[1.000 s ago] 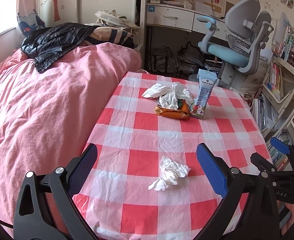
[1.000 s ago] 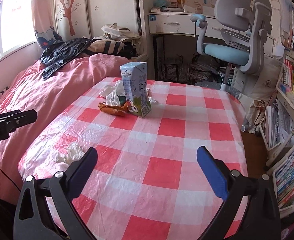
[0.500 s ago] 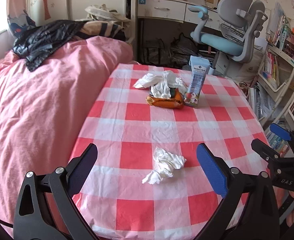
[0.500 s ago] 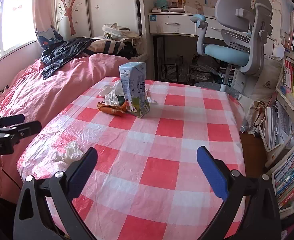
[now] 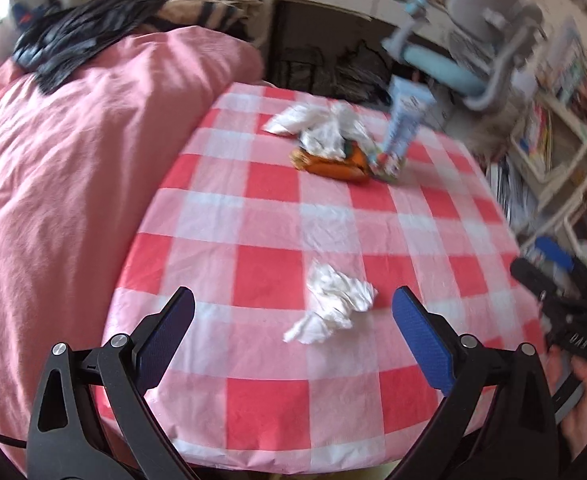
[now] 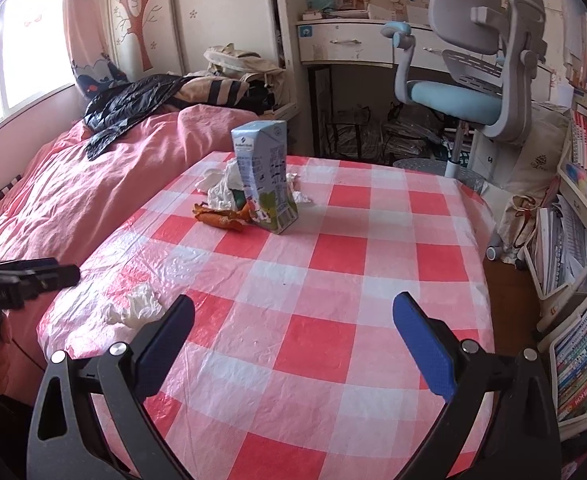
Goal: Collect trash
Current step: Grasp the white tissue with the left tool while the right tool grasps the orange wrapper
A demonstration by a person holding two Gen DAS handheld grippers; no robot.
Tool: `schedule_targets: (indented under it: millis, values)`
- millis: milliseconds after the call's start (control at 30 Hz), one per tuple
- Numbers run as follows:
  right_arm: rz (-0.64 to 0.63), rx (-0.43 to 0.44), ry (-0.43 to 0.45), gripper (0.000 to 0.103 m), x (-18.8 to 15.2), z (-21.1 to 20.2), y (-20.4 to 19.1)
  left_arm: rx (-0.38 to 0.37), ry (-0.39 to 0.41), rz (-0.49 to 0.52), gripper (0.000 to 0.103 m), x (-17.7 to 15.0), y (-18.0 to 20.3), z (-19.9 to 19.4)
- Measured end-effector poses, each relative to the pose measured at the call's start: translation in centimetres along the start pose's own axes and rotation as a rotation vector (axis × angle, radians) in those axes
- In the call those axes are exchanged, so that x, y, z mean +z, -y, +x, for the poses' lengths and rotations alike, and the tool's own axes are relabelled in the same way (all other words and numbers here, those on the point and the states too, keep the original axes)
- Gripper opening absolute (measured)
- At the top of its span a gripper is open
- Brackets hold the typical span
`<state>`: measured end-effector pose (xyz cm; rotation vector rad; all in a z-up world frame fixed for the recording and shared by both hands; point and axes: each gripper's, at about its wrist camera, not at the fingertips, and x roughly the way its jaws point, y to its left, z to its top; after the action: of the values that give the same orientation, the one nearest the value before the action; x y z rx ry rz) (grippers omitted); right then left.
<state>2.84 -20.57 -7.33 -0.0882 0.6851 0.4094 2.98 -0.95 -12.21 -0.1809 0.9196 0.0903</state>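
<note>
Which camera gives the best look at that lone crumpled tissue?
The left wrist view: the crumpled tissue lies whole, just ahead of the open left gripper. The right wrist view shows it small, partly hidden behind a finger.

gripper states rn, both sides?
Left gripper: open, empty, crumpled tissue ahead between its fingers.
Right gripper: open, empty, over the table.

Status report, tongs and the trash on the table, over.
Left tongs open, empty, lined up on the crumpled tissue. Right tongs open, empty. Carton, orange wrapper and more tissues far side. Nothing in the way.
</note>
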Motion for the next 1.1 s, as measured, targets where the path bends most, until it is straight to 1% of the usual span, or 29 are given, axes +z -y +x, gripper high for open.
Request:
schedule_targets:
  millis: [67,100,167,200,233,267,333,367,467,533,633,700,733,800,867,933,967,1000,1033,1067,1100]
  values:
    - [-0.014,0.020,-0.010,0.095,0.0,0.3,-0.3,0.034,-0.019,0.064,0.096,-0.3,1.4,1.1]
    - [-0.020,0.026,-0.009,0.095,0.1,0.2,-0.4,0.049,-0.028,0.079,0.096,-0.3,1.8,1.7]
    - [-0.042,0.055,0.006,0.095,0.4,0.0,-1.0,0.060,-0.044,0.080,0.095,-0.2,2.1,2.6]
    - [-0.052,0.075,0.018,0.095,0.6,-0.2,-1.4,0.051,-0.057,0.072,0.093,-0.2,2.0,3.1]
    - [-0.060,0.088,0.027,0.095,0.8,-0.3,-1.7,0.022,-0.077,0.060,0.080,-0.2,2.0,3.6]
    - [-0.074,0.104,0.040,0.095,1.0,-0.3,-2.2,-0.005,-0.097,0.049,0.070,-0.3,1.9,4.0]
    - [-0.105,0.132,0.064,0.095,1.6,-0.3,-3.1,-0.064,-0.152,0.026,0.025,-0.6,1.8,5.0]
    - [-0.120,0.144,0.075,0.095,2.0,0.0,-3.5,-0.070,-0.161,0.025,0.017,-0.7,1.7,5.1]
    - [-0.157,0.174,0.085,0.095,3.3,1.6,-5.0,-0.047,-0.120,0.018,0.015,-0.4,1.1,3.7]
    - [-0.204,0.188,0.077,0.095,4.1,3.3,-6.5,-0.048,-0.080,-0.021,0.015,0.2,-0.1,2.2]
    - [-0.303,0.191,0.046,0.089,4.7,6.2,-9.0,-0.041,-0.005,-0.093,0.015,1.0,-2.3,-0.5]
    - [-0.380,0.179,-0.003,0.082,5.1,9.2,-10.9,-0.029,0.036,-0.145,0.015,1.5,-3.7,-1.9]
    - [-0.405,0.174,-0.019,0.081,5.2,10.3,-11.4,-0.038,0.051,-0.174,0.015,1.7,-4.4,-2.3]
    - [-0.469,0.147,-0.042,0.078,5.5,12.7,-12.7,-0.069,0.063,-0.215,0.015,2.0,-5.3,-2.8]
    - [-0.531,0.102,-0.053,0.076,6.0,14.7,-13.6,-0.096,0.064,-0.233,0.015,2.2,-5.6,-2.9]
    - [-0.544,0.070,-0.069,0.074,6.6,16.2,-13.3,-0.117,0.059,-0.237,0.015,2.3,-5.5,-2.9]
    - [-0.537,0.056,-0.084,0.071,7.0,16.9,-12.9,-0.130,0.055,-0.236,0.016,2.4,-5.4,-2.8]
    - [-0.519,0.049,-0.114,0.065,7.4,17.9,-12.4,-0.138,0.054,-0.235,0.015,2.4,-5.4,-2.7]
    - [-0.499,0.052,-0.140,0.060,7.6,18.5,-11.8,-0.143,0.054,-0.232,0.015,2.5,-5.2,-2.7]
    - [-0.467,0.059,-0.178,0.050,7.7,19.3,-11.1,-0.146,0.054,-0.228,0.015,2.4,-5.2,-2.8]
    - [-0.434,0.069,-0.213,0.042,7.8,19.9,-10.4,-0.149,0.052,-0.224,0.015,2.4,-5.1,-2.8]
